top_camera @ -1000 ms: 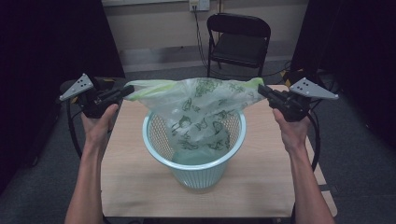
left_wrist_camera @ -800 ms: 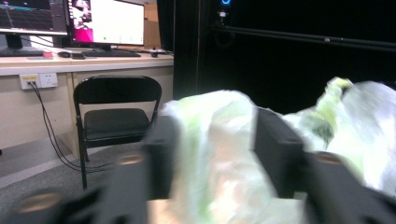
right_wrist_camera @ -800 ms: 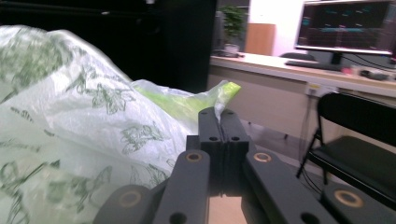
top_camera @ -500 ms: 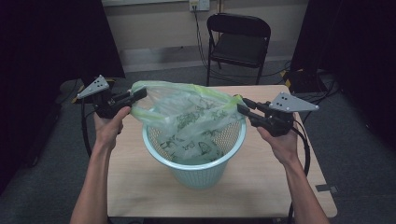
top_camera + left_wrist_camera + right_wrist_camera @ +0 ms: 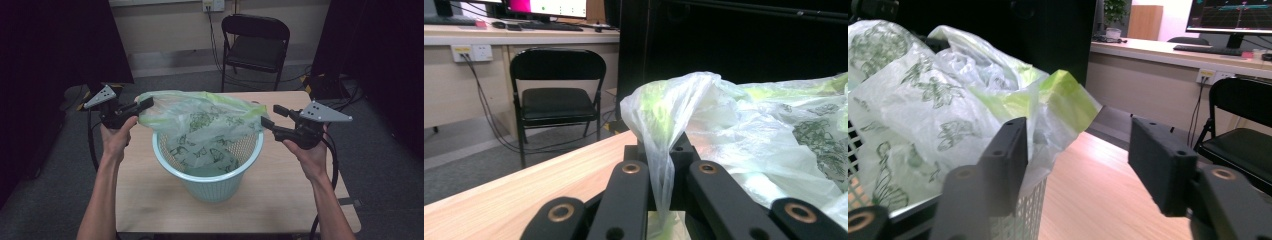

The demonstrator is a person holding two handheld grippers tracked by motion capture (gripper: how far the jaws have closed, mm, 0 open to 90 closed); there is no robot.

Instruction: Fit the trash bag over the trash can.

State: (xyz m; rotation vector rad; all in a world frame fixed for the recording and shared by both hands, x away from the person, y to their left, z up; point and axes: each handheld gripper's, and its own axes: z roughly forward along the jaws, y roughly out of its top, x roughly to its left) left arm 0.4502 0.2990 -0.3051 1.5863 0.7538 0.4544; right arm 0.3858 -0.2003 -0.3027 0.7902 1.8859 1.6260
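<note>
left gripper [image 5: 145, 104] pinches the thin, slippery bag [image 5: 210, 120] hem near the table's [image 5: 150, 205] far-left corner; right gripper [image 5: 268, 116] (jaws just opening, wide) has released it over the basket [image 5: 212, 182].

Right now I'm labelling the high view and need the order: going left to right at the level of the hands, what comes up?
Left black tool shut on the bag's edge → translucent green-printed plastic bag draped into the pale blue mesh basket → right black tool, jaws just opening with nothing between them.
</note>
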